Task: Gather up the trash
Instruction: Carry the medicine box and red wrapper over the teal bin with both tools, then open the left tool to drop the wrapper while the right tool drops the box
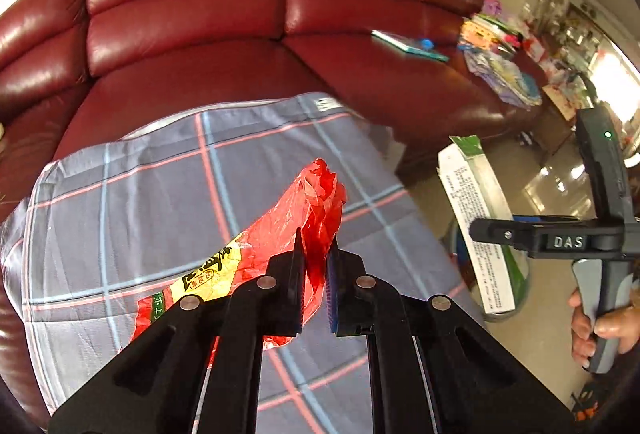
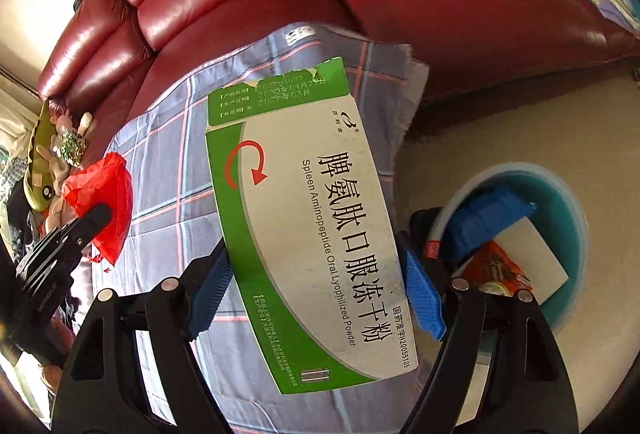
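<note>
My left gripper (image 1: 316, 258) fingers pinch a crinkly red plastic wrapper (image 1: 280, 234), lifted over the plaid grey cloth (image 1: 140, 194) on the glossy red leather sofa (image 1: 192, 6). My right gripper (image 2: 316, 286) clamps a flat green-white cardboard medicine box (image 2: 304, 218) between ribbed blue pads (image 2: 424, 298); round blue bin (image 2: 560, 202) with trash sits on the floor nearby.

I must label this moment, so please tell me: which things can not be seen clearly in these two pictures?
- Bin: right wrist view, lower part hidden by the right gripper; its full contents are unclear.
- Medicine box: back face unseen; batch print torn.
- Red plastic bag: left wrist view, lower end hidden behind the left gripper.
</note>
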### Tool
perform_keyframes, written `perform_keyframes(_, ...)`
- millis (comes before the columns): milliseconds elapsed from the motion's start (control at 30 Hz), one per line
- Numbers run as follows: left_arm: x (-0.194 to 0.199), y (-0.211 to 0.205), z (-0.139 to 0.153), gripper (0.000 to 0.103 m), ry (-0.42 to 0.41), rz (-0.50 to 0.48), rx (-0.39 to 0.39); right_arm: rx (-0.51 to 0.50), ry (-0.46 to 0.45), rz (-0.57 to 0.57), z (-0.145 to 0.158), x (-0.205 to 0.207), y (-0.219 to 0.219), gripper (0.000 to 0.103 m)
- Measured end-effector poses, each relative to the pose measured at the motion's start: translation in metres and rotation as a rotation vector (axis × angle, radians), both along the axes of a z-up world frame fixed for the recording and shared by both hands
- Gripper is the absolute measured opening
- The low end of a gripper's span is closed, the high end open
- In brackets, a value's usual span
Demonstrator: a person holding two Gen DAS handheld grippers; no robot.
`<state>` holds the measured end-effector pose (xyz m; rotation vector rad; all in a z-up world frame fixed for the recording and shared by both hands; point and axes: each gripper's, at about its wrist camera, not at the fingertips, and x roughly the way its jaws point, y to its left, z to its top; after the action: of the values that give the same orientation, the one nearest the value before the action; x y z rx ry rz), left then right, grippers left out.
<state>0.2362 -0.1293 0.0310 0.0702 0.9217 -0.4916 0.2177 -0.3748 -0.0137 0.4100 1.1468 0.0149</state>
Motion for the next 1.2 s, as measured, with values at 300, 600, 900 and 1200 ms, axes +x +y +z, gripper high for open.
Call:
perform_keyframes(300, -0.07, -0.13, 0.009, 0.009, -0.023, -0.26, -0.009, -0.016, -0.037, -0.191, 0.02, -0.086, -0.12, 0.075)
perform_keyframes(600, -0.102, -0.261, -0.037, 0.009, 0.064, -0.429, 0.02, -0.006, -0.032, -0.305, 0.009, -0.148, -0.196, 0.075)
perform_keyframes(900, -0.091, -0.343, -0.093, 0.009, 0.135, -0.505, 0.05, 0.015, 0.023, -0.377, -0.022, -0.166, -0.242, 0.075)
perform_keyframes(1200, -0.063, -0.363, -0.12, 0.07, 0.176, -0.482, 0.042, 0.036, 0.054, -0.361, -0.04, -0.147, -0.251, 0.075)
